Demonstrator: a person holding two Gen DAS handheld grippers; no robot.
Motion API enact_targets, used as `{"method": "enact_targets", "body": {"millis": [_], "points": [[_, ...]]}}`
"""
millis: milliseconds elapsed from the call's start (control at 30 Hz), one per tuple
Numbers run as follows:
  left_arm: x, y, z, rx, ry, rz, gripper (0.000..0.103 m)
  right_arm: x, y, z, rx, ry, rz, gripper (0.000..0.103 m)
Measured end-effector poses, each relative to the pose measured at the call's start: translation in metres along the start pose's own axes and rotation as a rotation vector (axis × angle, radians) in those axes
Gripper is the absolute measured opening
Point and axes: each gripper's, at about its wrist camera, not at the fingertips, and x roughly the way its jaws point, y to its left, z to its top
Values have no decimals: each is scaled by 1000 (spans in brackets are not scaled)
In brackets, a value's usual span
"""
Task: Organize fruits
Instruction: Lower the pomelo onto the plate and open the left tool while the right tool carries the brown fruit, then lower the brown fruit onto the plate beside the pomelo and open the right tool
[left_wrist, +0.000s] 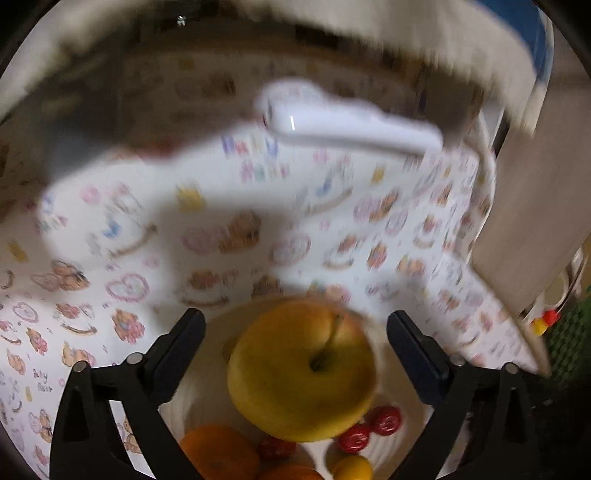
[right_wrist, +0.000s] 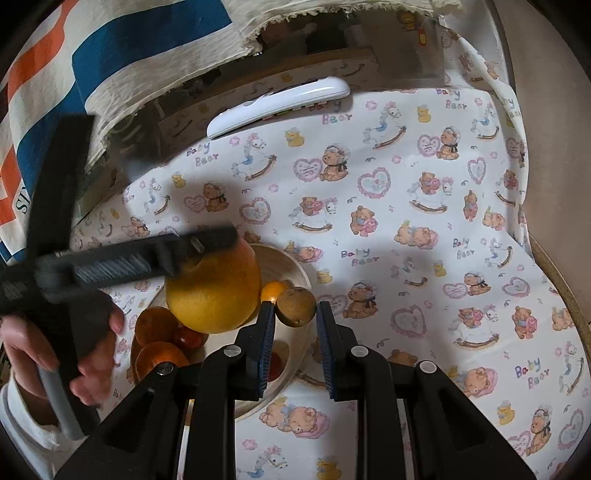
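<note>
The sorting is looking well advanced: most of the fruit is already sitting in the pale bowl (right_wrist: 295, 266) on the desk (right_wrist: 406, 206), which is covered by a bear-print cloth.

The left gripper (left_wrist: 295, 325) is hanging over the bowl with its fingers spread wide and released; the big yellow apple (left_wrist: 301, 371) is lying between them, touching neither — it looks set down on the pile, though the blur makes this a judgement.

The right gripper (right_wrist: 295, 314) is waiting just beside the bowl, fingers clenched to their narrowest and grasping nothing. A small brown fruit (right_wrist: 296, 306) is showing just beyond the tips, seemingly at the bowl's rim.

Counted in the bowl:
- one apple
- two oranges (right_wrist: 157, 325)
- about three small red fruits (left_wrist: 384, 421) in the left view — others may be hidden
- one small yellow-orange fruit (right_wrist: 273, 290)
- one brown fruit

No loose fruit is showing on the cloth; only a white remote (right_wrist: 277, 105) is lying at the far edge, so little seems left.
</note>
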Motion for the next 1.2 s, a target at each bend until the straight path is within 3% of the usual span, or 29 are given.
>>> {"method": "enact_targets", "body": {"millis": [67, 167, 433, 733, 933, 967, 1067, 1200], "points": [[-12, 4, 3, -17, -26, -14, 99, 0, 1, -1, -4, -2, 11, 24], [-35, 6, 3, 9, -111, 26, 99, -2, 5, -3, -27, -7, 25, 24], [-103, 11, -29, 60, -335, 58, 99, 5, 29, -14, -135, 5, 37, 24], [-129, 12, -58, 81, -425, 116, 99, 13, 33, -20, -161, 15, 11, 24], [-139, 17, -86, 71, -442, 124, 99, 14, 34, -20, -153, 17, 5, 24], [-142, 17, -91, 66, -449, 124, 99, 12, 34, -20, -151, 13, 9, 29], [-150, 19, -101, 61, -458, 131, 99, 6, 37, -19, -158, -24, 3, 63], [-159, 23, -114, 56, -497, 174, 99, -13, 43, -18, -171, -125, -13, 71]]}}
